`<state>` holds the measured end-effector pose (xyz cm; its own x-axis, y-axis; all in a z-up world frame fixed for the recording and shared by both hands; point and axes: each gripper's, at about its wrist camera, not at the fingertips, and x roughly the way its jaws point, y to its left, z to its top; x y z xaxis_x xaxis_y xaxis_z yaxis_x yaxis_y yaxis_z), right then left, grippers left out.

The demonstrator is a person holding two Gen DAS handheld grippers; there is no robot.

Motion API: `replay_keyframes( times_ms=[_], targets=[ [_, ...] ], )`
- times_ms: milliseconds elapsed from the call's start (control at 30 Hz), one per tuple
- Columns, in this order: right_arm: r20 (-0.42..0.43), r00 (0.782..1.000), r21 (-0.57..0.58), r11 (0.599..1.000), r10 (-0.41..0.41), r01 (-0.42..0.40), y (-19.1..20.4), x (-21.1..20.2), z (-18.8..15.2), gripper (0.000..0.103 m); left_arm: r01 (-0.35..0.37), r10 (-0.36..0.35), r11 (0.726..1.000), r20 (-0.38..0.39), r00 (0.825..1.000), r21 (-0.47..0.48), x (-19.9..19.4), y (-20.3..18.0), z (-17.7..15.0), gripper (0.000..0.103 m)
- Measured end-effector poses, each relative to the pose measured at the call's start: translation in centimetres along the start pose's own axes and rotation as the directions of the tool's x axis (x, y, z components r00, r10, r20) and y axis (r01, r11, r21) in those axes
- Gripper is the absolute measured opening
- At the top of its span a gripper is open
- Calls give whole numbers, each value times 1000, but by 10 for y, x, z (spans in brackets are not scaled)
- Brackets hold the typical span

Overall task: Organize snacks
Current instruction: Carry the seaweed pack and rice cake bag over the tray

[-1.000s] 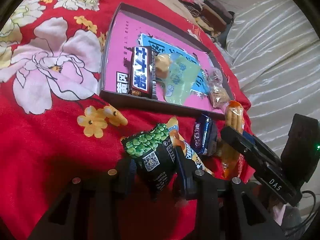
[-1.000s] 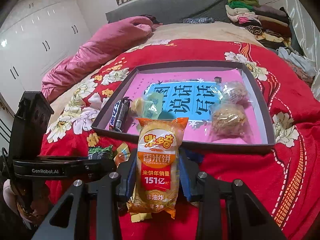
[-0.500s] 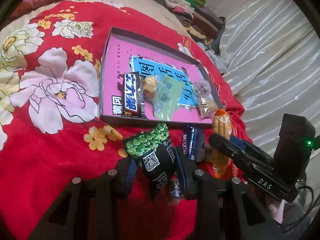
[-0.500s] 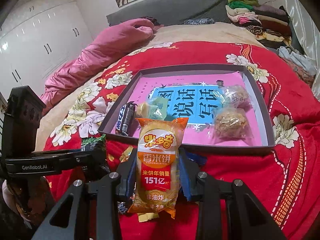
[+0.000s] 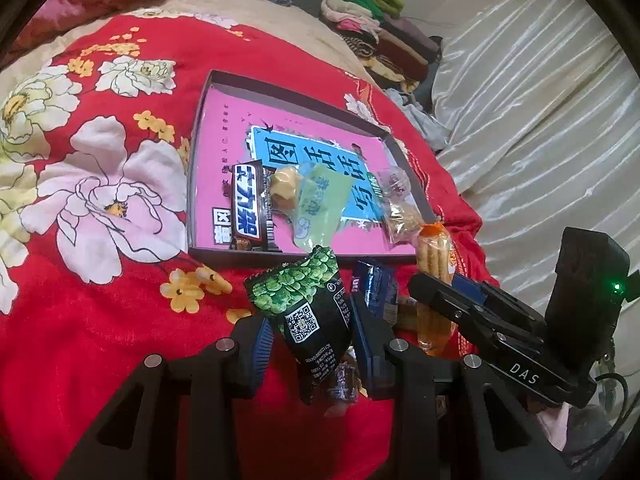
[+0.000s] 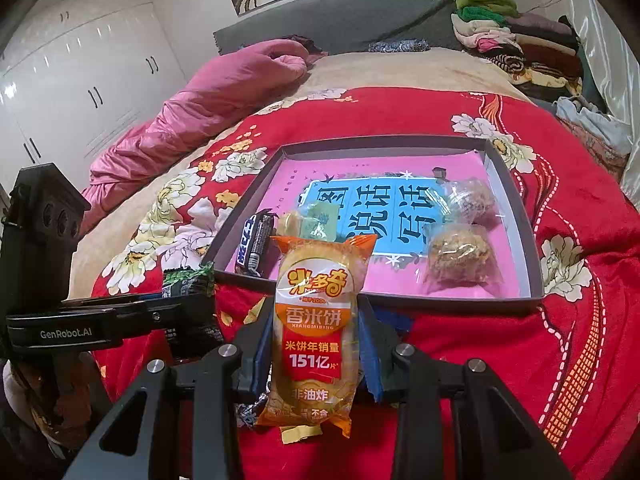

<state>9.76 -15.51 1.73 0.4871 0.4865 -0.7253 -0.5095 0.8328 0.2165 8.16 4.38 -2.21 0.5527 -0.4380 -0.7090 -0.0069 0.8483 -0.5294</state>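
Downward-tilted, left claw (image 5: 310,334) around pea packet (image 5: 306,304), right claw (image 6: 316,344) around rice-cracker pack (image 6: 316,320).

I count one tray (image 6: 516,200) holding one chocolate bar (image 5: 250,210), one green packet (image 5: 320,208), one yellow candy (image 5: 285,188) and two clear-wrapped cakes (image 6: 458,256); my two grippers carry one snack each.

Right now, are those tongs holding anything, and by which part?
Left tongs pinch the green pea packet across its lower half. Right tongs clamp the rice cracker pack around its middle.
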Motion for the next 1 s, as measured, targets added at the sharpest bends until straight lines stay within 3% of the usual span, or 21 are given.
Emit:
replay_keyframes(
  times_ms=[1000],
  targets=[
    [80, 996, 21, 1000, -25, 23, -7, -26, 20, 38, 28, -31, 999, 56, 998, 45, -9, -22, 15, 37]
  ],
)
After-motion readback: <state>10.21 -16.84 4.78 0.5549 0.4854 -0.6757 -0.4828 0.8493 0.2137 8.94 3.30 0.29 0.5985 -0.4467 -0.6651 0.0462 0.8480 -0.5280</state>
